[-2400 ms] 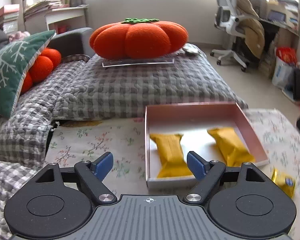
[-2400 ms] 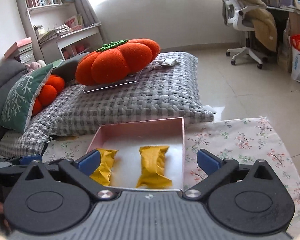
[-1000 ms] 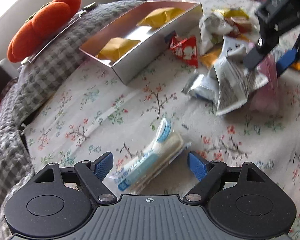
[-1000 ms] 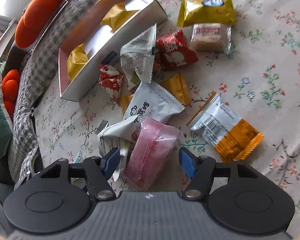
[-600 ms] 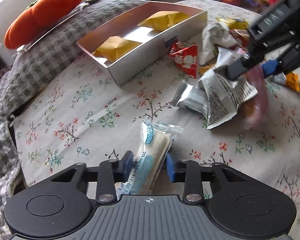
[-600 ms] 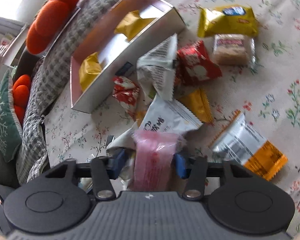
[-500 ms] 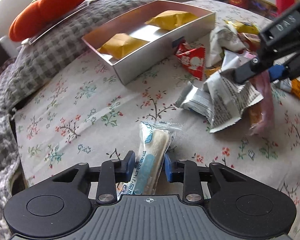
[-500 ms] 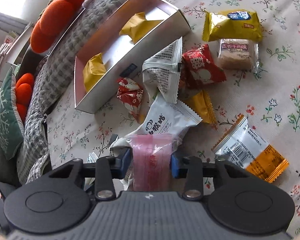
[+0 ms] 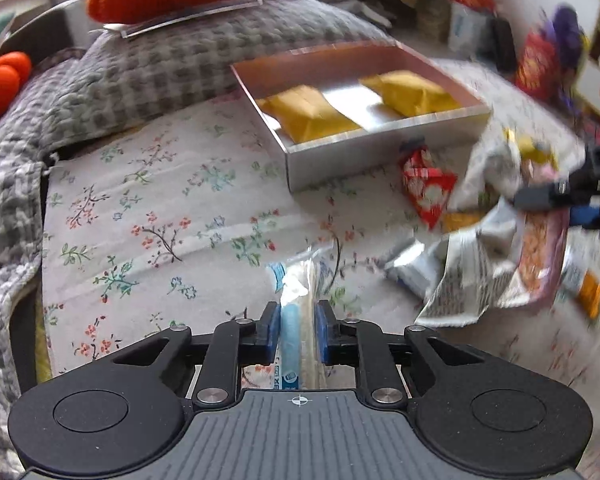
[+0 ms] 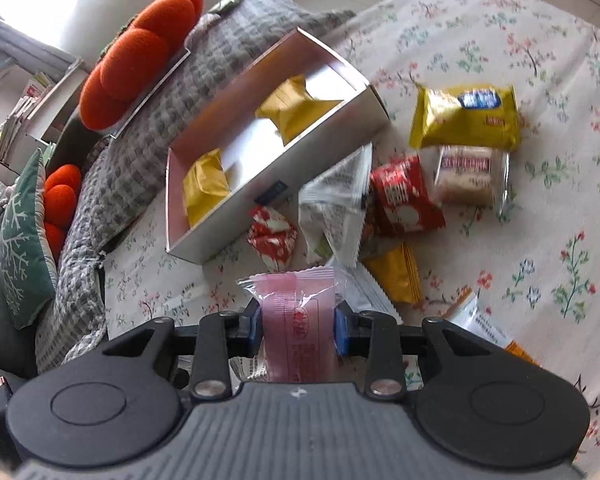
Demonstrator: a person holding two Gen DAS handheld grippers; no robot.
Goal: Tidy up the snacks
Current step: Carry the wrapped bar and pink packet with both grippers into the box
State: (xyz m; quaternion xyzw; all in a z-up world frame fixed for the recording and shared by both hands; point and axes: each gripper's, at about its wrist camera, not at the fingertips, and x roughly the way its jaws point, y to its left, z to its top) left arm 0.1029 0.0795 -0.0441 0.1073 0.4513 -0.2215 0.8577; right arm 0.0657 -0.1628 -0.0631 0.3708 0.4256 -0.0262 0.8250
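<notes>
- Left gripper (image 9: 298, 330) is pinching a slim clear-wrapped snack with a blue stripe (image 9: 296, 312), its blue pads pressed onto the wrapper, over the floral tablecloth (image 9: 148, 216)
- Right gripper (image 10: 298, 326) is clamping a pink translucent snack packet (image 10: 296, 312) between its pads
- Shallow pink-lined rectangular box (image 10: 204, 240) is lying at 11 o'clock of the right gripper, holding two yellow packets (image 10: 296, 112)
- Loose snack pile, including a red packet (image 10: 404, 196), is lying at 1 o'clock, just beside the box
</notes>
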